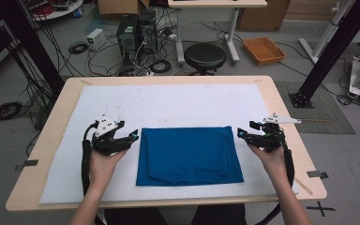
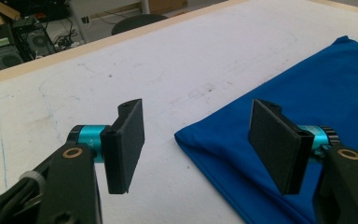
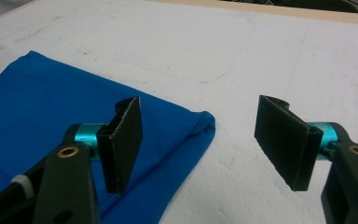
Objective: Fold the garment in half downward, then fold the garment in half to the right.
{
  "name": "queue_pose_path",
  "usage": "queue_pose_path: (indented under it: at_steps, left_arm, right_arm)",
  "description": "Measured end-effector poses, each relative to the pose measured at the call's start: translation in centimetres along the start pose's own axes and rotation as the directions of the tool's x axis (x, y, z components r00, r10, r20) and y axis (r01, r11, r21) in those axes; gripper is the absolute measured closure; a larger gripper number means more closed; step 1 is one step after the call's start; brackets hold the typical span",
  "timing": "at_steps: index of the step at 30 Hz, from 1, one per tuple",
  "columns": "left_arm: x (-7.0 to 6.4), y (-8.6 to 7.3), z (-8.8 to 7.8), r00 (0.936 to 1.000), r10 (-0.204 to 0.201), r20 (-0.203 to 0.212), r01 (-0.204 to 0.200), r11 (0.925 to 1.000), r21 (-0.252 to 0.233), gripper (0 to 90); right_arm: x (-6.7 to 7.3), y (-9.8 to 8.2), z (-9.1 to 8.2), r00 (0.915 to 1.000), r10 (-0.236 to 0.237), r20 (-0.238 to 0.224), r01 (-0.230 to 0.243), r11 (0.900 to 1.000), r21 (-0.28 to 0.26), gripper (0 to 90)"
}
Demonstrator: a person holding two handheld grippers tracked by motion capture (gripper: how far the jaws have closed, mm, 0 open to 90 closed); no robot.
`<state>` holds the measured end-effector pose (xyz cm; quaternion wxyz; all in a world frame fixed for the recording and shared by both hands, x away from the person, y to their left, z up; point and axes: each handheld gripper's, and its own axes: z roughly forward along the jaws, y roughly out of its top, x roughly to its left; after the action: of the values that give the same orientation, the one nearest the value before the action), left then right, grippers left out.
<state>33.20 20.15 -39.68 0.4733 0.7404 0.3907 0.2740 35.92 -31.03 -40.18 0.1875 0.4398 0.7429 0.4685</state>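
A blue cloth (image 1: 187, 154) lies folded into a flat rectangle in the middle of the white mat (image 1: 168, 103). My left gripper (image 1: 135, 136) hovers just off the cloth's far left corner, its jaws wide apart and empty. In the left gripper view the left gripper (image 2: 200, 149) frames that corner of the blue cloth (image 2: 317, 93) from above without touching it. My right gripper (image 1: 240, 133) sits just off the far right corner, open as well. Seen in the right gripper view, the right gripper (image 3: 205, 144) has the corner of the blue cloth (image 3: 42, 102) below its left jaw.
The mat covers most of a wooden table (image 1: 56, 122). Beyond the far edge stand a black stool (image 1: 205, 56), computer towers (image 1: 136, 33) with cables, and an orange tray (image 1: 263, 50) on the floor. Black frame posts rise at both sides.
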Motion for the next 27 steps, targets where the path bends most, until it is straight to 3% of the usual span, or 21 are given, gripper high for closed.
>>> queue_pose_path:
  at_steps: [11,18,22,27]
  left_arm:
    - [-0.1,-0.1,-0.3,0.9999,-0.01,0.01,0.01,1.0,0.0,36.3]
    - [0.0,-0.3,-0.5,0.9978,-0.057,0.034,0.056,0.9984,0.008,36.5]
    - [-0.5,-0.3,-0.4,0.9952,-0.082,0.053,0.08,0.9962,0.033,37.0]
    - [-1.4,-0.8,-1.2,0.9938,-0.084,0.073,0.081,0.9958,0.042,37.0]
  right_arm:
    - [-0.1,0.2,0.1,1.0,0.0,-0.001,0.0,1.0,-0.006,31.6]
    - [0.1,0.4,0.1,1.0,-0.001,-0.002,0.001,1.0,-0.015,31.5]
    - [0.1,0.2,0.0,1.0,-0.008,-0.001,0.008,1.0,-0.012,32.0]
    - [-0.2,0.0,-0.2,1.0,0.0,0.007,0.0,1.0,-0.01,32.4]
